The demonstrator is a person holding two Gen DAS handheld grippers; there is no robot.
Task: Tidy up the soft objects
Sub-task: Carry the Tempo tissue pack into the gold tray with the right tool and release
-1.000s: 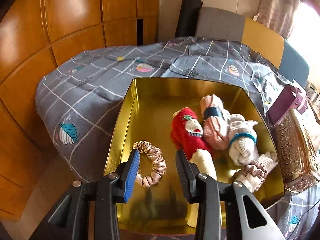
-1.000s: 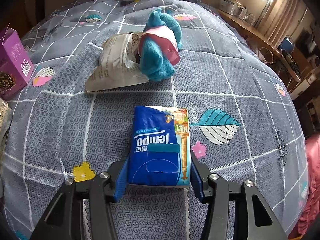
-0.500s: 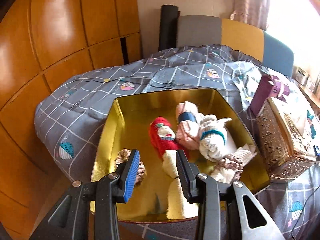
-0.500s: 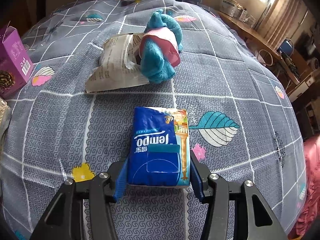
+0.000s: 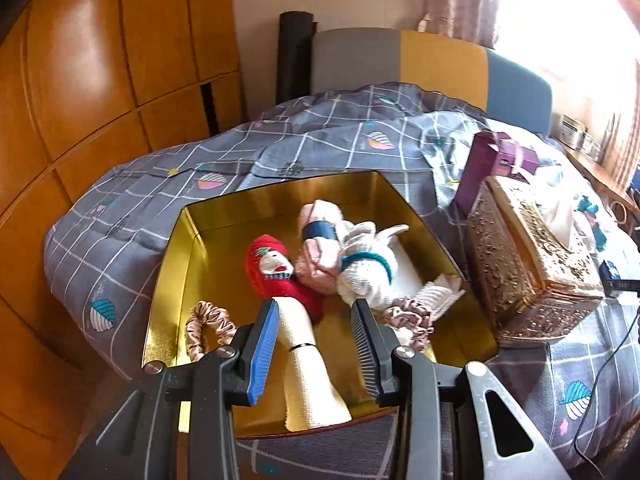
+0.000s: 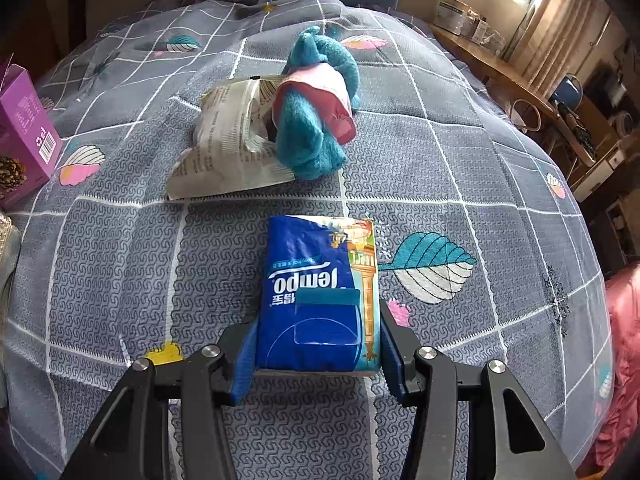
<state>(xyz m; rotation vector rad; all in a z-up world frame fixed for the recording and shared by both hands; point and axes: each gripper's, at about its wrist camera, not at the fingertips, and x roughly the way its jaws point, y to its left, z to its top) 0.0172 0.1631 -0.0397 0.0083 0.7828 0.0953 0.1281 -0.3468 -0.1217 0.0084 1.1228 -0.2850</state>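
In the left wrist view a gold tin (image 5: 192, 248) sits on the bed. It holds a red and cream sock (image 5: 276, 276), a pink sock bundle (image 5: 320, 256), a white sock with a teal band (image 5: 368, 272), a beige scrunchie (image 5: 208, 320) and a mauve scrunchie (image 5: 408, 316). My left gripper (image 5: 316, 312) hovers open over the tin's near side, with nothing between its fingers. My right gripper (image 6: 320, 332) is shut on a blue tissue pack (image 6: 320, 280) that rests on the bedspread. Beyond the pack lie a fuzzy blue sock with a pink label (image 6: 316, 120) and a crumpled white wrapper (image 6: 232, 140).
An ornate gold box (image 5: 528, 264) stands right of the tin, with a purple carton (image 5: 492, 164) behind it. The same purple carton (image 6: 24, 120) shows at the far left of the right wrist view. Wooden wardrobe panels (image 5: 100, 80) rise on the left. The grey checked bedspread (image 6: 120, 260) drops off at the right.
My left gripper has drawn back and a little up from the tin and rolled, so the ornate box shows more fully. It stays open. The right gripper and tissue pack have not moved.
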